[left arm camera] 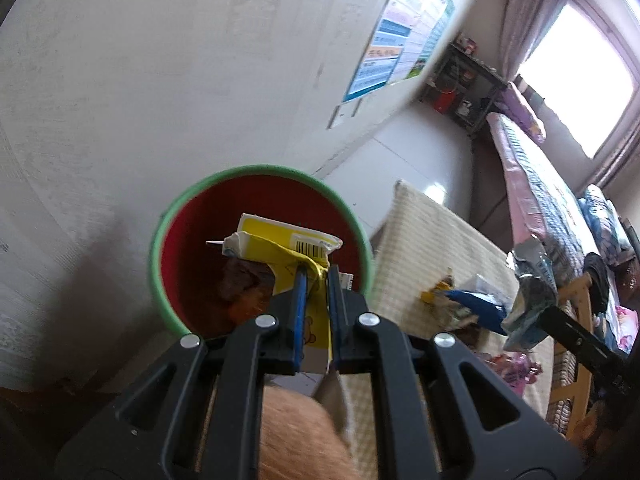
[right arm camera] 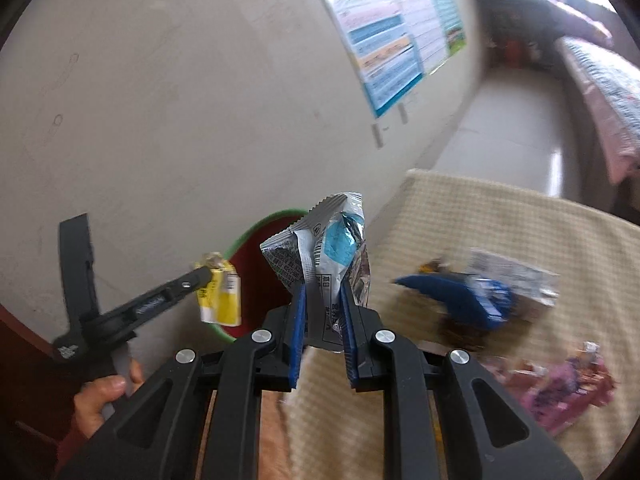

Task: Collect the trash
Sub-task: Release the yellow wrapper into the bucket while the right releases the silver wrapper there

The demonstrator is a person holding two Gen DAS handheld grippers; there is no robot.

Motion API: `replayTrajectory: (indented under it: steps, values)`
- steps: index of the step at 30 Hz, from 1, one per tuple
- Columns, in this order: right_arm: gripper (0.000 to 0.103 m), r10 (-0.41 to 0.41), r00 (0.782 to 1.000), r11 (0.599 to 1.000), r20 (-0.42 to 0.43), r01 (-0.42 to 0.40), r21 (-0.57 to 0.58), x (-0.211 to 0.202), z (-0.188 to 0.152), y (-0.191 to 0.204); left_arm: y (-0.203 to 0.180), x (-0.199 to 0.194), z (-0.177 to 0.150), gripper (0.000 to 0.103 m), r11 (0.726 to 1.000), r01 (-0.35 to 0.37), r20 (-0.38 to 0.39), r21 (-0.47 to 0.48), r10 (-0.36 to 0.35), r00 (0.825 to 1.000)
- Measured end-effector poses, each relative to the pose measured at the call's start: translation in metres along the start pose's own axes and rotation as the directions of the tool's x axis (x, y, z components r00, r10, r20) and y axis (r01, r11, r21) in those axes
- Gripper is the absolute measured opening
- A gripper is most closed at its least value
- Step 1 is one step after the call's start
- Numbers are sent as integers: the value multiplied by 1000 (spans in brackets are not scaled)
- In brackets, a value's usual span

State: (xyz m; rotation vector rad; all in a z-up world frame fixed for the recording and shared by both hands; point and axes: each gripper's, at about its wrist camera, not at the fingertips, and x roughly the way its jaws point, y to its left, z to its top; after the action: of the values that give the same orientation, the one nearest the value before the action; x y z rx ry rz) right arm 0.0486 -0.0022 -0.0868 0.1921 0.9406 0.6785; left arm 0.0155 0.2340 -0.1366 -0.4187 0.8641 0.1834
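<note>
A round bin with a green rim and red inside stands on the floor by the wall. My left gripper is shut on a crumpled yellow wrapper, held over the bin's mouth. In the right wrist view the same left gripper holds the yellow wrapper at the bin's near rim. My right gripper is shut on a silver and light-blue foil wrapper, just right of the bin. That foil wrapper shows at the right of the left wrist view.
A cream checked cloth covers a surface right of the bin, with a blue wrapper, a clear printed wrapper and a purple wrapper on it. A white wall with a poster runs behind. A bed lies beyond.
</note>
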Motion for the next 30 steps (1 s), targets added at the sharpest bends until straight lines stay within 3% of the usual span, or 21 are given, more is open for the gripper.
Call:
replayTrajectory:
  steps: [6,11,18,19,20,21,22,30]
  values:
    - [17,61,994,998,-90,-60,13,54,18,20,26,13,9,9,999,-25,-23,-25,25,999]
    - [17,56,985,998,-166,-52,26,97,25,27,37,25,13,9,999,-33,-43,-35,31,999]
    - [19,51,982,999,-182,-49,15,114,25,36,44,37,16,10,998,-39,-65,-39,36,997]
    - [19,49,982,999,-181,-48,10,116,26,38,46,37,17,15,998,-51,-57,-45,48,997]
    - [26,51,982,999,-182,-50,9,117,28,40,47,37,18,37,997,-56,-52,-52,53,997]
    - [34,59,982,998,-181,-57,16,118,29,41,46,37,19,50,997,-56,-46,-56,54,998]
    - [36,68,982,998,-175,-65,23,117,29,40,47,35,20,55,997,-59,-31,-59,57,998]
    - [36,61,990,998,-123,-60,18,77,21,29,42,27,15,55,997,-63,-20,-40,63,998]
